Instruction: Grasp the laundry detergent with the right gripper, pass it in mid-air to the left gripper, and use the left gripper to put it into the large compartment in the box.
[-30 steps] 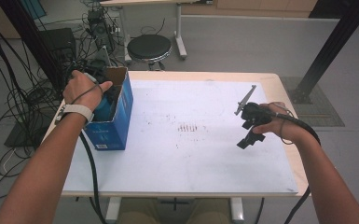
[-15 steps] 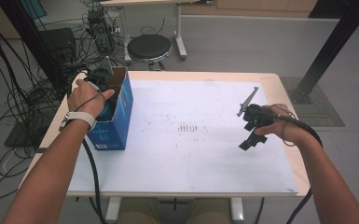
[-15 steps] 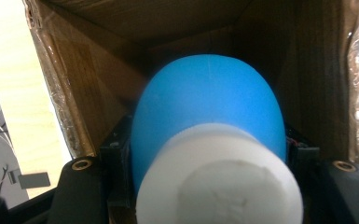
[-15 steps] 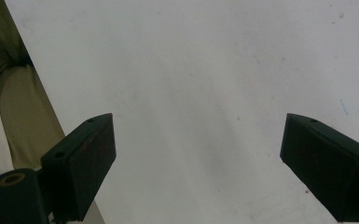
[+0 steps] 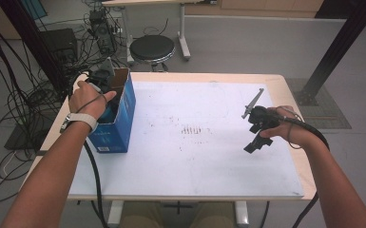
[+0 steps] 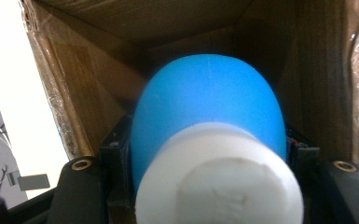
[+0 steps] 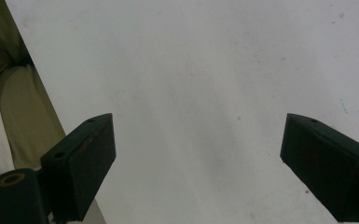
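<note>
A blue cardboard box (image 5: 116, 126) stands open-topped at the table's left edge. My left gripper (image 5: 105, 105) reaches down into it, and a hand covers most of the gripper. In the left gripper view my left gripper (image 6: 207, 156) is shut on a blue rounded object with a white cap (image 6: 205, 112), between the box's brown inner walls (image 6: 88, 88). Over the white mat (image 5: 195, 156) on the right side, my right gripper (image 5: 253, 136) stands open. Nothing lies between its fingers, as the right gripper (image 7: 205, 161) shows over the bare white surface.
A black stool (image 5: 152, 47) stands beyond the table's far edge. Cables (image 5: 24, 99) cover the floor at the left. A black post (image 5: 337, 47) rises at the back right. Faint dark marks (image 5: 192, 129) dot the middle of the mat.
My left hand has shifted a little over the box, still with the blue object in the jaws. The right hand has stayed in place with its jaws apart.
</note>
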Motion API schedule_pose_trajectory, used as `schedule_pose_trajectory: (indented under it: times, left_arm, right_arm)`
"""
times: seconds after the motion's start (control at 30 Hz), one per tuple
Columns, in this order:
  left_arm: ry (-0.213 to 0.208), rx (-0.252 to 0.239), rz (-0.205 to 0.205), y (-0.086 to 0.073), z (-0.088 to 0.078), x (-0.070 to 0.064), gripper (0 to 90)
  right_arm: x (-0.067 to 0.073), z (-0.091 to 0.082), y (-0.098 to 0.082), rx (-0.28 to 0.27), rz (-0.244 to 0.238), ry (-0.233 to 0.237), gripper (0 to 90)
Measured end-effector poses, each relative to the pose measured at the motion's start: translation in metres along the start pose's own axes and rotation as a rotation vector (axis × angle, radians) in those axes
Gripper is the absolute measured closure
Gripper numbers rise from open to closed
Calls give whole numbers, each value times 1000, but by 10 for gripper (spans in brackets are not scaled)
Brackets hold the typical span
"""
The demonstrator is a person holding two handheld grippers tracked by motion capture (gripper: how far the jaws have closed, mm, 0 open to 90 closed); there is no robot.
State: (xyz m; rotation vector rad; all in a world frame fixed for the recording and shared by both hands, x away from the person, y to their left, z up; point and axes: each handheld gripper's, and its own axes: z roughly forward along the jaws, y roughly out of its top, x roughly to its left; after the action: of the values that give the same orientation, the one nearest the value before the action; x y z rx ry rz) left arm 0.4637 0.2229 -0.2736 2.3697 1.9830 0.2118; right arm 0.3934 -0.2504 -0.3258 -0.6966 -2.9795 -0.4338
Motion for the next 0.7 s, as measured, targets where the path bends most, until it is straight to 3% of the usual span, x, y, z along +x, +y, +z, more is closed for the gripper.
schedule_pose_trajectory:
  times: [0.7]
  left_arm:
    - [5, -2, 0, -1, 0, -1, 372]
  right_arm:
    - [2, -1, 0, 0, -4, -1, 105]
